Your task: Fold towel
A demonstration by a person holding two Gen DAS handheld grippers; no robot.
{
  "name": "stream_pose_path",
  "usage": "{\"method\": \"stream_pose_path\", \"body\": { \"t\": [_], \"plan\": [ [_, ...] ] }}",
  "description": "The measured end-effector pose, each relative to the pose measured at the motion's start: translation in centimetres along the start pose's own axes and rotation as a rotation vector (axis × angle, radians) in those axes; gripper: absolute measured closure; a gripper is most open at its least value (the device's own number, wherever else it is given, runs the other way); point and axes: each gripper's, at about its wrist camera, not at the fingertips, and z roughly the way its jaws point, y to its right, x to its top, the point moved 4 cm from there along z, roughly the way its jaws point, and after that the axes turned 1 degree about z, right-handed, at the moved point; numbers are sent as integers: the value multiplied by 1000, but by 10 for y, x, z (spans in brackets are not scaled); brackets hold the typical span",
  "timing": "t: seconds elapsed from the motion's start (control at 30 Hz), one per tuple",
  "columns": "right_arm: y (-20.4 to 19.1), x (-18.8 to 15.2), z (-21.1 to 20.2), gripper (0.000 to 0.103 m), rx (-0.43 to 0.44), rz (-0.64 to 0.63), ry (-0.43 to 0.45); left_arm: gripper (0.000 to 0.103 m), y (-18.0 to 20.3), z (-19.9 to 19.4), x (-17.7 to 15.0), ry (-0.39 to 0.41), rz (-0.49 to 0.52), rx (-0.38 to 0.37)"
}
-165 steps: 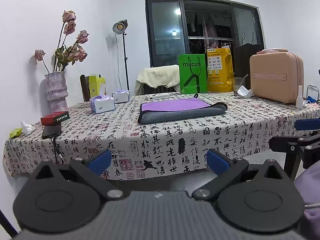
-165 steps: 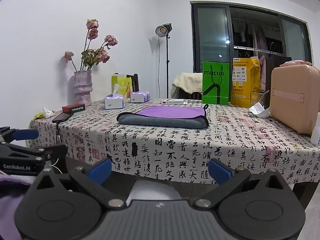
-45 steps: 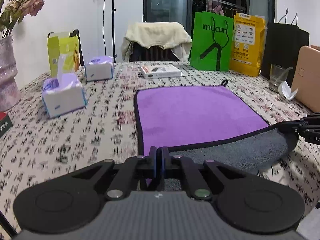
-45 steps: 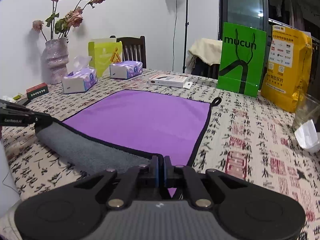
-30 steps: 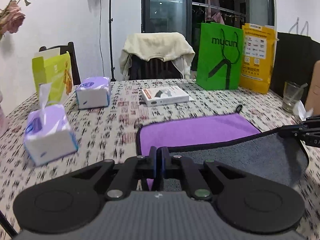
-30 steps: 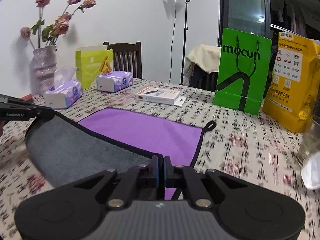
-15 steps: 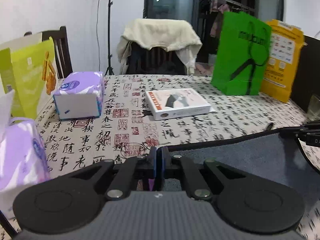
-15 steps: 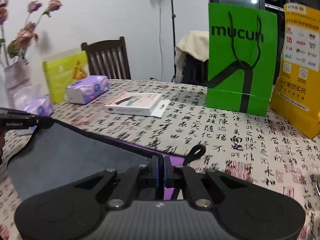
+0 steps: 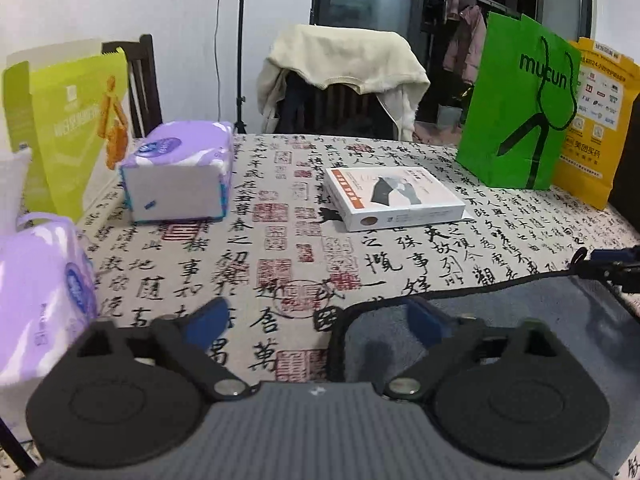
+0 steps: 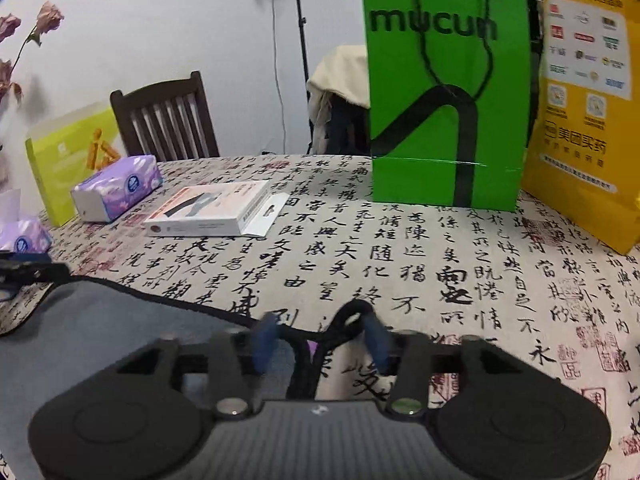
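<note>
The towel [image 9: 540, 312] lies folded on the calligraphy tablecloth, grey side up with a black hem. My left gripper [image 9: 316, 320] is open above its far left corner and holds nothing. In the right wrist view the towel [image 10: 104, 328] fills the lower left, a sliver of purple showing under its far right corner. My right gripper [image 10: 320, 338] is open over that corner, its hanging loop [image 10: 352, 316] between the fingers. Each gripper shows at the edge of the other's view.
A white box [image 9: 394, 196] lies just beyond the towel. Two purple tissue packs [image 9: 180, 176] and a lime carton [image 9: 68, 120] stand at the left. A green bag [image 10: 444, 88] and a yellow bag [image 10: 588, 92] stand at the back right. Chairs stand behind the table.
Both grippers carried the towel's near edge over to the far edge, covering the purple face with grey. Both have now opened and let the corners go.
</note>
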Motion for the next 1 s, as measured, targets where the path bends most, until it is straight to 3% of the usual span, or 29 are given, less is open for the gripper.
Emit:
{"method": "stream_pose_path", "body": {
  "t": [0.1,0.17,0.2,0.73,1.0],
  "plan": [
    [-2,1,-8,36,-12,-4,14,0,-1,-10,-3,9,1,9],
    [-5,1,-15,17,-16,-1,25,0,-1,-19,-6,16,-2,17],
    [-6,0,-20,16,-14,-4,34,0,-2,-24,-8,22,-2,19],
    [-36,-38,-105,7,-8,-59,95,0,8,-118,-42,117,58,95],
    [-50,-60,-148,6,-1,-62,122,0,16,-163,-60,159,57,99]
  ]
}}
